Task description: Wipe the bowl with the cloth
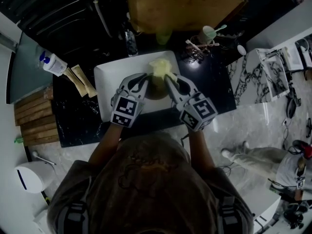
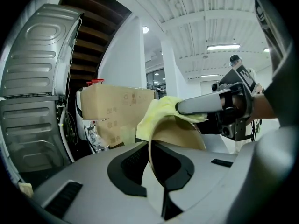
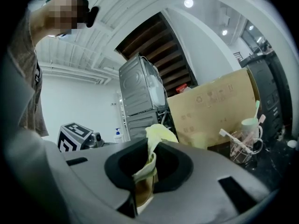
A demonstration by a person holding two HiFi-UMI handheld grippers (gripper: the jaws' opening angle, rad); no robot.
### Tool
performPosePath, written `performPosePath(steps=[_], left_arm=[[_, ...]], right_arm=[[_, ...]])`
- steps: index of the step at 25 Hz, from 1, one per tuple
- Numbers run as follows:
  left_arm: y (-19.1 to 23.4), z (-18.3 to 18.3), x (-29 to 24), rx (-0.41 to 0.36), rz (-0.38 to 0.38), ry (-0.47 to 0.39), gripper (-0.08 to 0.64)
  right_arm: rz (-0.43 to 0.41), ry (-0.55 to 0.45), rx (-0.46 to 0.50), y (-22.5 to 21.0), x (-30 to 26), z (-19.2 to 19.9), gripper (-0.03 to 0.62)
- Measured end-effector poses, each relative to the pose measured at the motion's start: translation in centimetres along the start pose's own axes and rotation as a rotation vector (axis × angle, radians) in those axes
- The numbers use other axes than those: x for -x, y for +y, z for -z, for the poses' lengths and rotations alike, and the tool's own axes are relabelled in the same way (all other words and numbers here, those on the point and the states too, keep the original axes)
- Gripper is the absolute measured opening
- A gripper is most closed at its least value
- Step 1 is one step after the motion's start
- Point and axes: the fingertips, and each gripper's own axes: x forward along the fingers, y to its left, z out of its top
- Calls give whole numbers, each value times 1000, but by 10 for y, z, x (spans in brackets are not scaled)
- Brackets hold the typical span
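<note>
- My left gripper (image 1: 145,81) is closed tight on the thin rim of the bowl (image 2: 180,135), which stands on edge between its jaws, raised above the white tray (image 1: 105,82) on the dark worktop (image 1: 78,123).
- My right gripper (image 3: 142,183) is pinched shut on the yellow cloth (image 3: 156,135). There's a brown edge in the same nip, so I judge the cloth is folded over the bowl's rim.
- The bowl reads as stiff, thin-walled and light. With one narrow rim hold, I expect it to pivot if I rub hard.
- Its surface looks smooth, so it's likely slippery; I'd hold deep on the rim, opposite the wiping side.
- The cloth is limp and bunches up, so I'd grip a thick fold, not a corner.
</note>
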Motion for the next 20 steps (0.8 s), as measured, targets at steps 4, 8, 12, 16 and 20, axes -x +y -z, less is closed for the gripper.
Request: performPosePath(steps=[4, 8, 12, 16, 20], left_arm=[[4, 0, -3, 19, -16, -4, 21], [8, -1, -5, 30, -32, -8, 23], [13, -3, -6, 50, -51, -12, 23], [17, -5, -8, 53, -62, -20, 23], [23, -7, -10, 60, -75, -26, 23]], right_arm=[[-8, 9, -7, -6, 1, 2, 23], [-15, 17, -12, -9, 2, 4, 23], [-18, 20, -29, -14, 5, 7, 23], [-18, 24, -35, -18, 7, 12, 23], [-28, 33, -37, -21, 7, 15, 23]])
